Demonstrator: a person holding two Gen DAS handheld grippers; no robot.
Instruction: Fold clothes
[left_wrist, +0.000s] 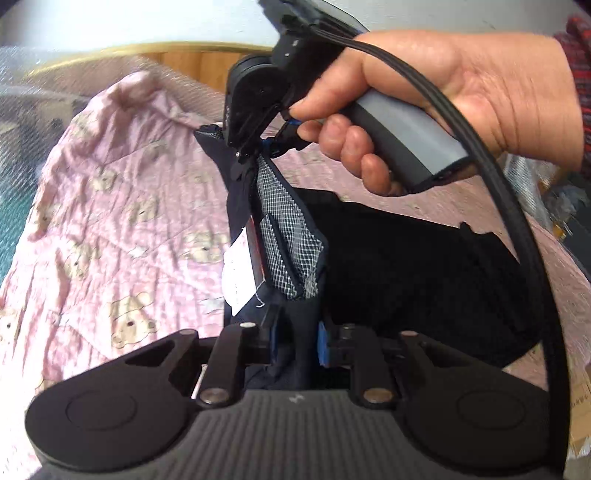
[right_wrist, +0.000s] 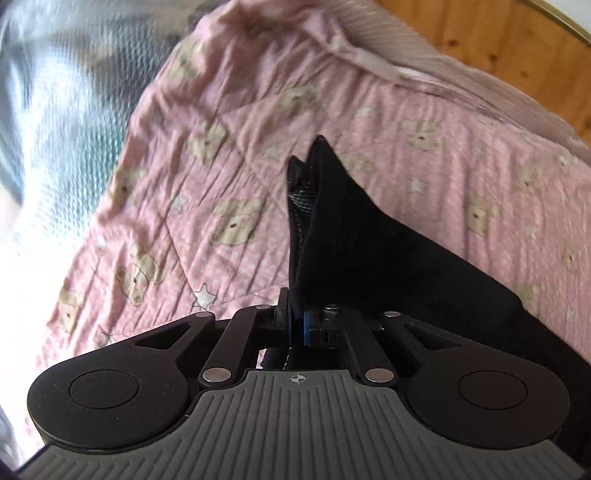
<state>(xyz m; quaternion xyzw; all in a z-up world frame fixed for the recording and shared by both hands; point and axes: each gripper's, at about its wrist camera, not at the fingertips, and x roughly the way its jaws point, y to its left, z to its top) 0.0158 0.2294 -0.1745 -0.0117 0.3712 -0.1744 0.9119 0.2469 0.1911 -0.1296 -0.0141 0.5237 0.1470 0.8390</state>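
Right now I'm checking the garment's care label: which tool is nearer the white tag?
Left. The left tool grips the dark garment just below the white tag; the right tool grips higher up, farther away.

I am looking down on a bed covered by a pink quilt printed with pale bears and stars, its surface creased all over. At the far edge a wooden headboard of warm orange boards rises behind it, topped by a brass-coloured rail, with a pale wall above. A plain mauve ribbed cover lies under the quilt and shows on the right. To the left a gauzy netting hangs, blurred, with dark green behind it. Bright daylight washes out the near left corner. On the far right I make out some clutter, too blurred to name.
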